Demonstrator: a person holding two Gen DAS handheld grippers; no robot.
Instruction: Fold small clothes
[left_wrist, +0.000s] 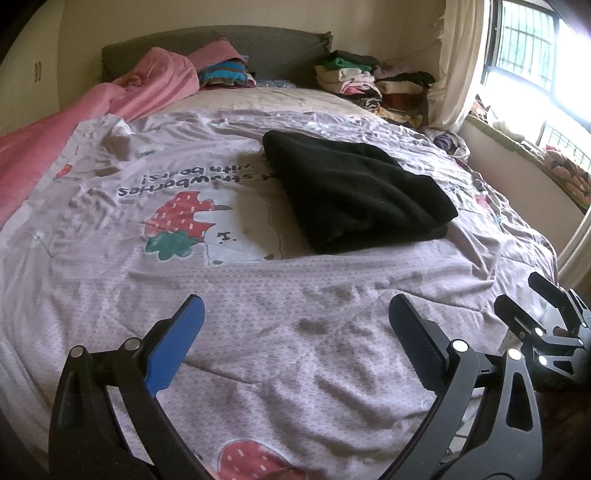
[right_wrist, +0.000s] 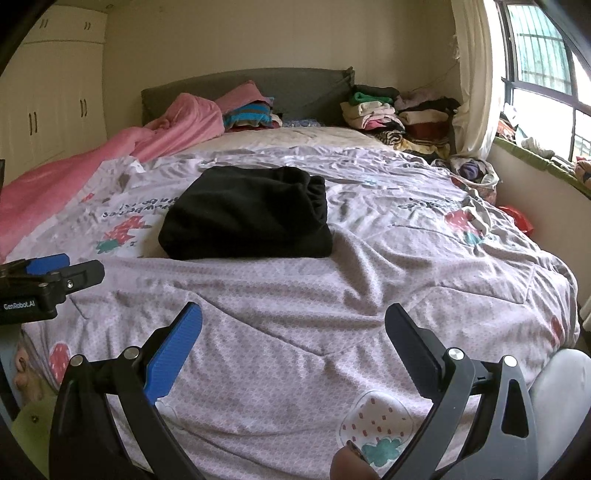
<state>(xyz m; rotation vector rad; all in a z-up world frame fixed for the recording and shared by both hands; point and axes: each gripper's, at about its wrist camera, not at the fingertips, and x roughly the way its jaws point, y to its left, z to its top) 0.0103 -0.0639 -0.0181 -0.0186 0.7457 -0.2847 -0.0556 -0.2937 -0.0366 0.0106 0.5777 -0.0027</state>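
Observation:
A black garment (left_wrist: 354, 192) (right_wrist: 247, 214) lies folded into a thick rectangle in the middle of the bed, on a lilac strawberry-print quilt (left_wrist: 258, 332) (right_wrist: 369, 277). My left gripper (left_wrist: 295, 314) hovers open over the quilt's near part, well short of the garment, nothing between its fingers. My right gripper (right_wrist: 293, 321) is likewise open and empty, also near the foot of the bed. In the left wrist view the right gripper (left_wrist: 532, 295) shows at the right edge. The left gripper (right_wrist: 66, 267) shows at the left edge of the right wrist view.
A pink blanket (left_wrist: 74, 122) runs along the bed's left side. Stacks of folded clothes (left_wrist: 373, 81) (right_wrist: 399, 114) sit by the grey headboard (right_wrist: 295, 88). More loose clothes (right_wrist: 472, 173) lie at the bed's right edge below the window (right_wrist: 546, 74). Cupboards (right_wrist: 48, 103) stand left.

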